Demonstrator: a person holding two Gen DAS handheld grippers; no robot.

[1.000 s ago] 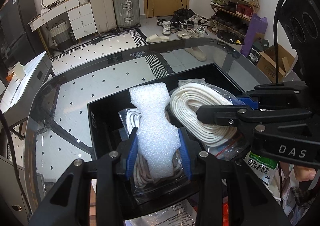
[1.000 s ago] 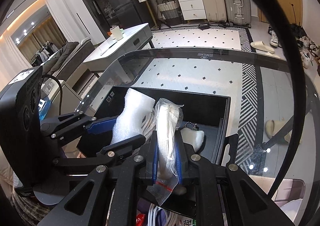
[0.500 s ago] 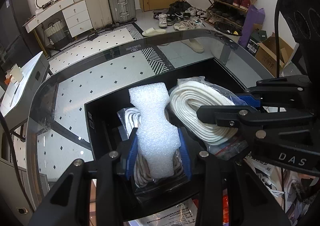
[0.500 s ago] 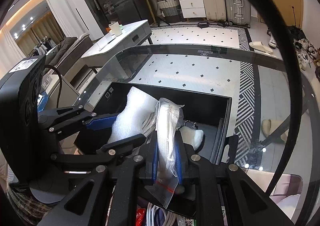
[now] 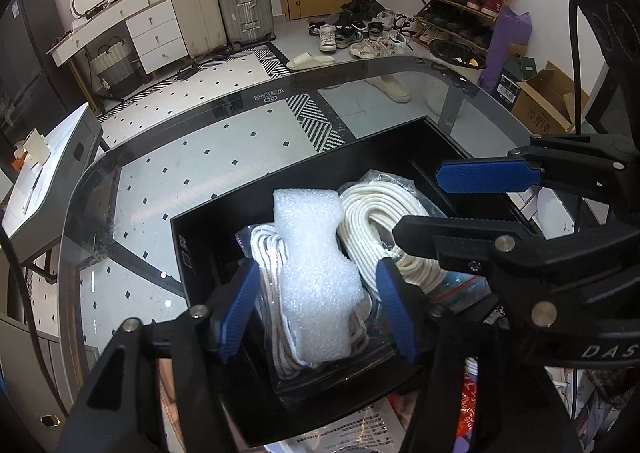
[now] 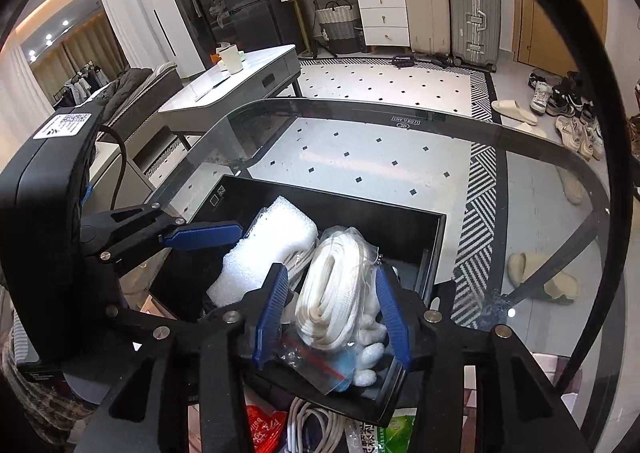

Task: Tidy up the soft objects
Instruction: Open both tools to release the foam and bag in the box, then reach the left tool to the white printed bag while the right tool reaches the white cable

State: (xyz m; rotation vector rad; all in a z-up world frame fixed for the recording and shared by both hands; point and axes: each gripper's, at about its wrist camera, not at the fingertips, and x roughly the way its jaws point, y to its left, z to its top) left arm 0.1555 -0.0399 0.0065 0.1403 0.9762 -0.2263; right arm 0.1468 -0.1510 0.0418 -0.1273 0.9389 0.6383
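At the far left of the left wrist view, a grey side table (image 5: 44,169) is seen beyond the curved edge of the glass table (image 5: 248,133). On the glass a black box (image 5: 200,237) is set, and the left gripper (image 5: 316,309) is held over its near left part. Its jaws are opening; the blue pads (image 5: 236,309) are seen clear of the white foam block (image 5: 316,273), which stands between them without being pressed. The foam block is propped upright inside the box, resting on a small bag of white cord (image 5: 268,253) that lies under and just left of it. Just to the right, touching the foam, a larger coil of white rope (image 5: 376,213) in a clear plastic bag is laid in the same box. Further right, the right gripper (image 5: 460,201) is seen reaching in from the side over that coil. In the right wrist view its jaws are also opening: the rope bag (image 6: 336,285) sits between the two blue pads (image 6: 272,309) with a gap on each side, so nothing is gripped. At the bag's lower end a red zip strip is visible, with small white padded pieces just beside it. A divider wall (image 6: 424,265) is seen at the right of the rope, with a narrower compartment beyond it.
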